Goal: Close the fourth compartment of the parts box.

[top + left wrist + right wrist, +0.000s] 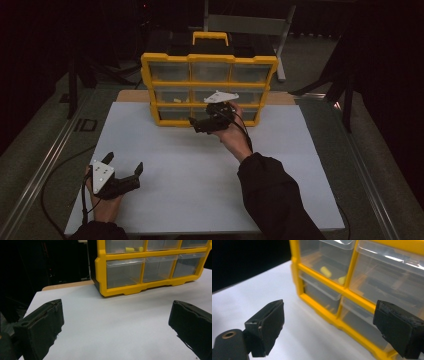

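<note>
A yellow organiser point(209, 90) with a carry handle and three rows of clear drawers stands at the far edge of the white board point(200, 175). Small yellow pieces point(133, 249) lie in its middle-row left drawer, seen closer as yellow pieces point(325, 271) in the right gripper view. My right gripper point(205, 119) hovers open just in front of the organiser's bottom row point(322, 293), its pads point(265, 325) wide apart and empty. My left gripper point(123, 163) rests open near the board's front left corner, facing the organiser point(150, 267), with nothing between its pads point(41, 325).
A wooden tabletop strip point(132, 96) shows behind the board. A metal rail point(45, 165) runs along the left side. Dark stands point(75, 75) and a grey frame point(250, 25) sit behind the organiser. Bare board lies between the two hands.
</note>
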`<state>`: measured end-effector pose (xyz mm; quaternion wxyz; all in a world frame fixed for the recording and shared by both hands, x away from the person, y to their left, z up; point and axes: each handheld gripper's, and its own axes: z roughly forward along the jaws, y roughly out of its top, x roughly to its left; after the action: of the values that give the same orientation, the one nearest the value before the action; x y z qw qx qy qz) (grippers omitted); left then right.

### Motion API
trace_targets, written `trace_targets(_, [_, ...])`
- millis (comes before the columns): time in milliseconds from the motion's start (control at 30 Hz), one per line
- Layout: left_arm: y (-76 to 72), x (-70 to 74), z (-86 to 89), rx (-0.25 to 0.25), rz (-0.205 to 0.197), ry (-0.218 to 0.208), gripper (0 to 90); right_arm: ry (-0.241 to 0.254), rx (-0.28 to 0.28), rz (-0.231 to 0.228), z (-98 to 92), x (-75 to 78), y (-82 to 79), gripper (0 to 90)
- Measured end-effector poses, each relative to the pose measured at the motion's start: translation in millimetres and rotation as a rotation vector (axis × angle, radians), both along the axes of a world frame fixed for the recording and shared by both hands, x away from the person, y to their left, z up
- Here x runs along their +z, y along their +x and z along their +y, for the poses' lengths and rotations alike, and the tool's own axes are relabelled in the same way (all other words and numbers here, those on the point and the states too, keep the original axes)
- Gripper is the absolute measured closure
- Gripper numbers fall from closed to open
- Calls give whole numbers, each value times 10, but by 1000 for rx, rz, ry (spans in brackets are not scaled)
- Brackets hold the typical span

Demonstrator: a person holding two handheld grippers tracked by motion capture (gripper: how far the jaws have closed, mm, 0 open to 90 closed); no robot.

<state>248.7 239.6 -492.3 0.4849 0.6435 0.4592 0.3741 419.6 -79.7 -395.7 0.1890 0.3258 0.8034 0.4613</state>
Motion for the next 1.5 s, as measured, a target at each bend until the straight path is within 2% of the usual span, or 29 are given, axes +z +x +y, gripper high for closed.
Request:
trace_targets(167, [1, -2, -8, 0, -1, 0, 8, 27, 8, -18, -196, -8, -181, 100])
trace_targets(300, [-1, -1, -6, 2, 0, 1, 8, -26, -8, -59, -341, -19, -329, 99])
trace_targets(467, [1, -4, -9, 0, 4, 4, 8, -30, -34, -105, -599, -43, -565, 100])
trace_targets(633, [-6, -2, -19, 1, 2, 5, 8, 12, -60, -126, -906, -75, -834, 99])
trace_targets(733, [-18, 5, -19, 3, -1, 12, 9, 21, -58, -135, -1066, -125, -968, 100])
trace_targets(833, [-33, 16, -22, 1, -6, 15, 8, 20, -68, -118, -1220, -172, -1072, 100])
trace_targets(933, [-43, 23, -22, 2, -10, 12, 8, 43, -81, -138, -1367, -216, -1173, 99])
trace_targets(1100, [-55, 34, -2, -1, -8, 1, 9, 79, -117, -144, -1589, -303, -1320, 99])
trace_targets(1267, [-80, 60, 40, -15, -3, 10, 8, 72, -146, -183, -1779, -451, -1481, 100])
trace_targets(1367, [-99, 73, 65, -11, -9, 4, 8, 109, -161, -188, -1889, -544, -1556, 100])
trace_targets(1433, [-106, 76, 79, -7, -10, 7, 8, 110, -167, -195, -1959, -605, -1593, 100])
trace_targets(1500, [-110, 77, 81, -9, -15, 4, 9, 131, -175, -198, -2010, -652, -1615, 101])
